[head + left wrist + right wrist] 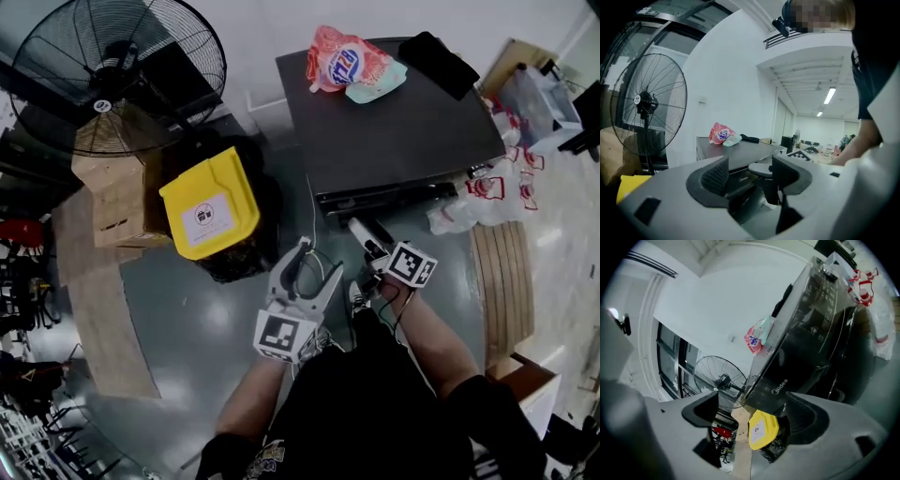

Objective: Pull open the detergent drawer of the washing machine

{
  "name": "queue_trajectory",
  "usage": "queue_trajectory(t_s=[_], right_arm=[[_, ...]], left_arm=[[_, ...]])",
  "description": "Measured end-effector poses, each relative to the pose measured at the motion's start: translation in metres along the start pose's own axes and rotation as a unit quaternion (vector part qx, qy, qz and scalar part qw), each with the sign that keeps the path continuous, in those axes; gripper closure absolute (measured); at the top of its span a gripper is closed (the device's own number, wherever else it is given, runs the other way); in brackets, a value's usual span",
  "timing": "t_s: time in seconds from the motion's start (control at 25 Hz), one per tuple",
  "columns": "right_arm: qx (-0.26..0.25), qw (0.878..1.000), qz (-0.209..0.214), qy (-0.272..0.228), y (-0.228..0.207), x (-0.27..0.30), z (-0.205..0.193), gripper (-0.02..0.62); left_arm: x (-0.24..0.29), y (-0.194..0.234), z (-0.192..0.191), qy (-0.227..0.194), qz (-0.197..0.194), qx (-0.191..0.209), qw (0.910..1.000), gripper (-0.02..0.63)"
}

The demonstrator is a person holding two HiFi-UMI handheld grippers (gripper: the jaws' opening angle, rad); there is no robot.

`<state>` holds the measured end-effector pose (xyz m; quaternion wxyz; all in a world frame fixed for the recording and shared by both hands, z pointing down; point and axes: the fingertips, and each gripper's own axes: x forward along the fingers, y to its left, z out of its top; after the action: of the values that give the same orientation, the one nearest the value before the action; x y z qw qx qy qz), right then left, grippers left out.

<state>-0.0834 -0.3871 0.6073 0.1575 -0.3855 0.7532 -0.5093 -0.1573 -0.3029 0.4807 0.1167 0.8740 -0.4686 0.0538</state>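
Washing machine [394,122]: dark grey front-loader with a flat top, standing on the grey floor [206,319] (seen from above in the head view).
Detergent drawer [780,386]: the panel with "Midea" lettering at the upper left corner of the machine's front; it looks flush with the front, though its outline is hard to trace.
Right gripper [366,236]: held near the machine's upper front edge, rolled onto its side; fingers [806,420] well apart with nothing pressed between them. The lettered corner shows in the gap, farther off; whether a finger touches the machine, I cannot tell.
Left gripper [319,261]: held just left of the right gripper and short of the machine; its fingers [715,178] stand apart and hold nothing.
Detergent bag [339,58]: red and white, lying on the machine's top at the back, a pale green item against it.
Black cloth [441,62]: on the top's rear right corner.
Pedestal fan [117,70]: black wire cage, left of the machine.
Yellow bin lid [208,202]: over a dark bin, between fan and machine.
Cardboard box [117,199]: just left of the bin.
Plastic bags [487,192]: clear with red print, on the floor at the machine's right.
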Motion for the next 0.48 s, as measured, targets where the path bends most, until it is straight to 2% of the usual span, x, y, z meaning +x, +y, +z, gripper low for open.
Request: queue_trajectory(t_s=[0.16, 0.28, 0.48], right_arm=[[0.041, 0.999, 0.022, -0.005, -0.016, 0.016, 0.007, 0.118], [0.124, 0.992, -0.036, -0.009, -0.048, 0.018, 0.004, 0.088], [0.157, 0.987, -0.037, -0.021, -0.073, 0.028, 0.010, 0.044]], left_arm=[[0.017, 0.006, -0.006, 0.006, 0.005, -0.006, 1.0000, 0.341], [0.027, 0.010, -0.010, 0.012, 0.008, -0.010, 0.9998, 0.341], [0.039, 0.016, -0.007, 0.024, 0.017, -0.014, 0.9995, 0.341]])
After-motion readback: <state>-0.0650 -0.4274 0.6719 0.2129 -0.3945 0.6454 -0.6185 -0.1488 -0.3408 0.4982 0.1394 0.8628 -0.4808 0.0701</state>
